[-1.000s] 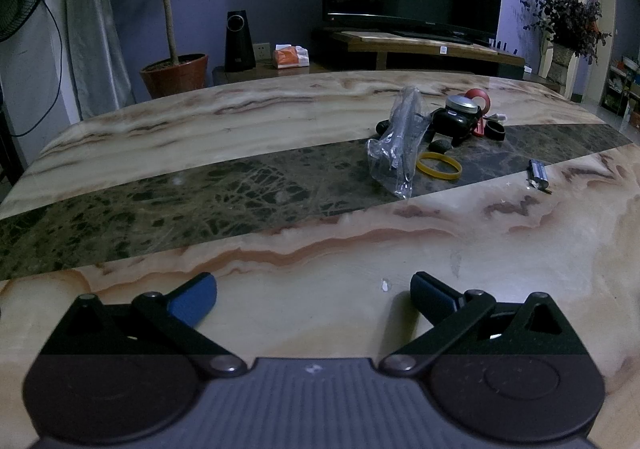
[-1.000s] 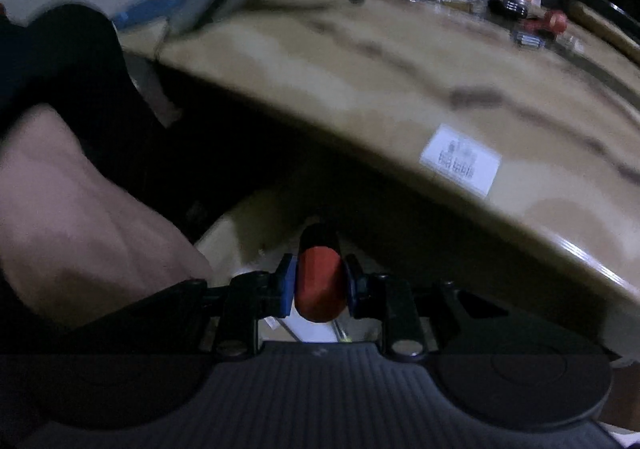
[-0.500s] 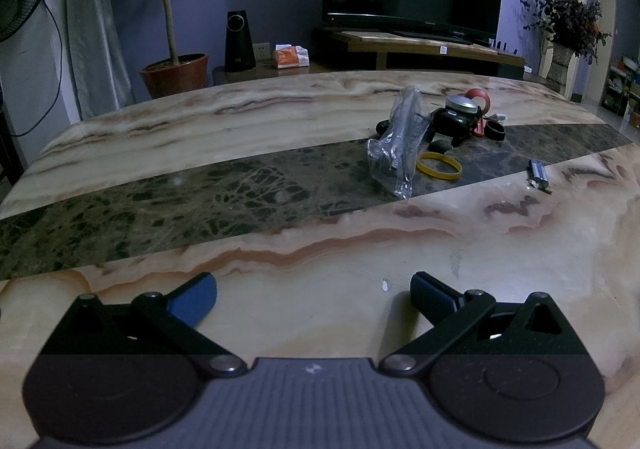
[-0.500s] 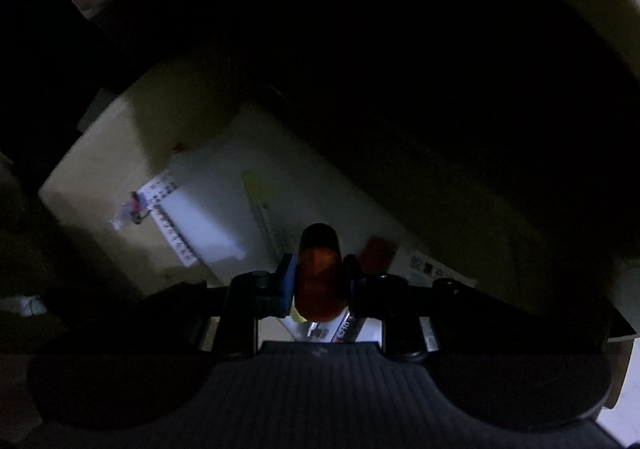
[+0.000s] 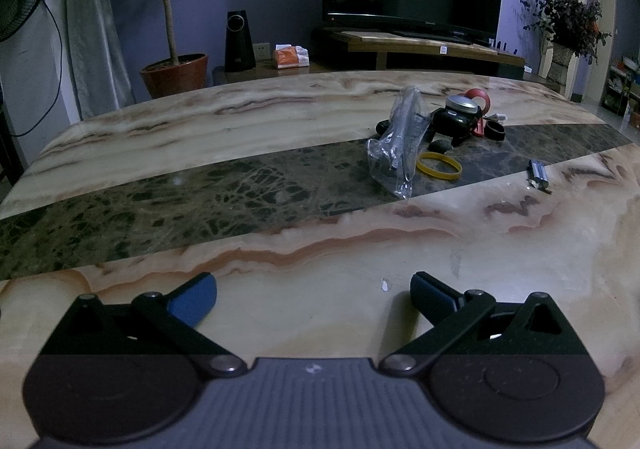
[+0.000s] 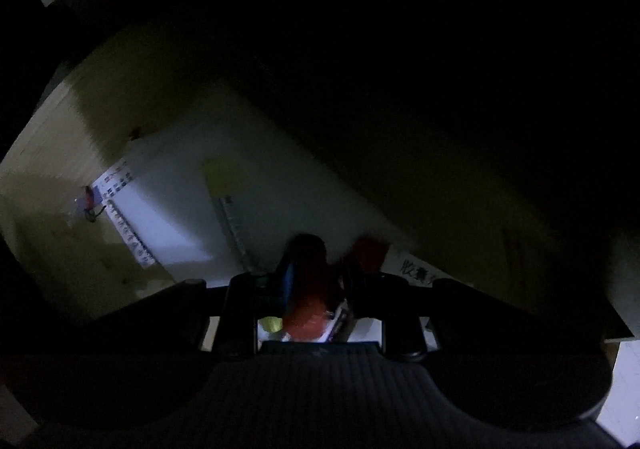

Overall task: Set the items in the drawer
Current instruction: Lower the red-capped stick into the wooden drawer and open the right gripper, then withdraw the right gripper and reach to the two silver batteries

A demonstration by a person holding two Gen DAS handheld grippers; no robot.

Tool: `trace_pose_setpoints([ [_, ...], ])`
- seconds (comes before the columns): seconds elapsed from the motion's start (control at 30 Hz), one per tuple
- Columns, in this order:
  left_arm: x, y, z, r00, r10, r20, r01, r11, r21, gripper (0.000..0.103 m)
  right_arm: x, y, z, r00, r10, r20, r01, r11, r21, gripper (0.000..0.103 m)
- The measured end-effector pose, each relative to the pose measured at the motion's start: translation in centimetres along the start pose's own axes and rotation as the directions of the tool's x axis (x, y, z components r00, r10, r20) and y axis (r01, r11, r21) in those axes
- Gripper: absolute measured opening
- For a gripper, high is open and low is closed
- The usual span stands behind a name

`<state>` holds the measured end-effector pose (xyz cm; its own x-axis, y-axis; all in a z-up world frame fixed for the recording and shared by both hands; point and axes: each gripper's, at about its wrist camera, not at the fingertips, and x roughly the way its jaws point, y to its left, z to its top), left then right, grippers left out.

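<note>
While left tool (image 5: 314,291) sits low over marble counter (image 5: 280,121), fingers spread wide, gripping nothing; clear plastic bag (image 5: 398,141), yellow band (image 5: 439,165), dark clutter (image 5: 456,117) lie well ahead. Right wrist view: dark, right tool (image 6: 314,281) clamped on red cylinder (image 6: 308,305), poised above drawer (image 6: 52,137) holding white papers (image 6: 176,201).

The left tool (image 5: 314,293) rests on the marble surface (image 5: 160,137), fingers spread wide — plastic bag (image 5: 398,145) and yellow band (image 5: 439,165) lie well beyond.
</note>
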<state>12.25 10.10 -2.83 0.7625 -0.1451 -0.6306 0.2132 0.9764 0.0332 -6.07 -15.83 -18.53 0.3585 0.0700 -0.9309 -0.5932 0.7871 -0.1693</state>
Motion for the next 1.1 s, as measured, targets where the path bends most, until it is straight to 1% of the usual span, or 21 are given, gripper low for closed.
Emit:
trace_pose_setpoints([
  [0.1, 0.0, 0.0, 0.0, 1.000, 0.000, 0.000, 0.000, 1.000, 0.000, 0.103, -1.2, 0.3, -0.2, 0.999, 0.013, 0.034, -0.012, 1.000, -0.027, 0.027],
  [0.2, 0.0, 0.0, 0.0, 1.000, 0.000, 0.000, 0.000, 1.000, 0.000, 0.103, -2.9, 0.8, -0.3, 0.998, 0.018, 0.053, -0.013, 0.997, -0.082, 0.027],
  [0.33, 0.0, 0.0, 0.0, 1.000, 0.000, 0.000, 0.000, 1.000, 0.000, 0.103, -6.6, 0.7, 0.0, 0.991, 0.076, 0.110, -0.062, 0.990, -0.123, 0.028],
  [0.37, 0.0, 0.0, 0.0, 1.000, 0.000, 0.000, 0.000, 1.000, 0.000, 0.103, -8.0, 0.1, 0.1, 0.983, 0.120, 0.141, -0.103, 0.987, -0.122, 0.028],
  [0.4, 0.0, 0.0, 0.0, 1.000, 0.000, 0.000, 0.000, 1.000, 0.000, 0.103, -9.4, -0.5, 0.3, 0.972, 0.164, 0.171, -0.144, 0.982, -0.121, 0.028],
  [0.47, 0.0, 0.0, 0.0, 1.000, 0.000, 0.000, 0.000, 1.000, 0.000, 0.103, -12.2, -1.6, 0.7, 0.940, 0.249, 0.231, -0.226, 0.966, -0.124, 0.028],
  [0.53, 0.0, 0.0, 0.0, 1.000, 0.000, 0.000, 0.000, 1.000, 0.000, 0.103, -15.0, -2.8, 1.0, 0.898, 0.331, 0.290, -0.305, 0.943, -0.132, 0.030],
  [0.57, 0.0, 0.0, 0.0, 1.000, 0.000, 0.000, 0.000, 1.000, 0.000, 0.103, -16.4, -3.3, 1.2, 0.873, 0.370, 0.318, -0.343, 0.929, -0.138, 0.033],
  [0.6, 0.0, 0.0, 0.0, 1.000, 0.000, 0.000, 0.000, 1.000, 0.000, 0.103, -17.7, -4.3, 1.6, 0.851, 0.371, 0.372, -0.350, 0.928, -0.123, 0.035],
  [0.63, 0.0, 0.0, 0.0, 1.000, 0.000, 0.000, 0.000, 1.000, 0.000, 0.103, -19.0, -5.2, 2.0, 0.827, 0.369, 0.425, -0.358, 0.927, -0.109, 0.039],
  [0.7, 0.0, 0.0, 0.0, 1.000, 0.000, 0.000, 0.000, 1.000, 0.000, 0.103, -20.2, -6.7, 2.9, 0.788, 0.317, 0.527, -0.342, 0.938, -0.053, 0.046],
  [0.73, 0.0, 0.0, 0.0, 1.000, 0.000, 0.000, 0.000, 1.000, 0.000, 0.103, -20.5, -7.4, 3.4, 0.775, 0.269, 0.571, -0.324, 0.946, -0.007, 0.054],
  [0.77, 0.0, 0.0, 0.0, 1.000, 0.000, 0.000, 0.000, 1.000, 0.000, 0.103, -20.8, -8.2, 3.8, 0.760, 0.220, 0.611, -0.307, 0.951, 0.040, 0.060],
  [0.8, 0.0, 0.0, 0.0, 1.000, 0.000, 0.000, 0.000, 1.000, 0.000, 0.103, -21.1, -8.9, 4.3, 0.743, 0.168, 0.648, -0.291, 0.953, 0.087, 0.061],
  [0.9, 0.0, 0.0, 0.0, 1.000, 0.000, 0.000, 0.000, 1.000, 0.000, 0.103, -20.4, -10.7, 6.3, 0.739, 0.054, 0.672, -0.244, 0.951, 0.192, 0.061],
  [1.03, 0.0, 0.0, 0.0, 1.000, 0.000, 0.000, 0.000, 1.000, 0.000, 0.103, -18.1, -11.8, 8.7, 0.725, -0.024, 0.688, -0.248, 0.923, 0.294, 0.062],
  [1.1, 0.0, 0.0, 0.0, 1.000, 0.000, 0.000, 0.000, 1.000, 0.000, 0.103, -17.0, -12.4, 9.7, 0.731, -0.022, 0.683, -0.264, 0.913, 0.312, 0.063],
])
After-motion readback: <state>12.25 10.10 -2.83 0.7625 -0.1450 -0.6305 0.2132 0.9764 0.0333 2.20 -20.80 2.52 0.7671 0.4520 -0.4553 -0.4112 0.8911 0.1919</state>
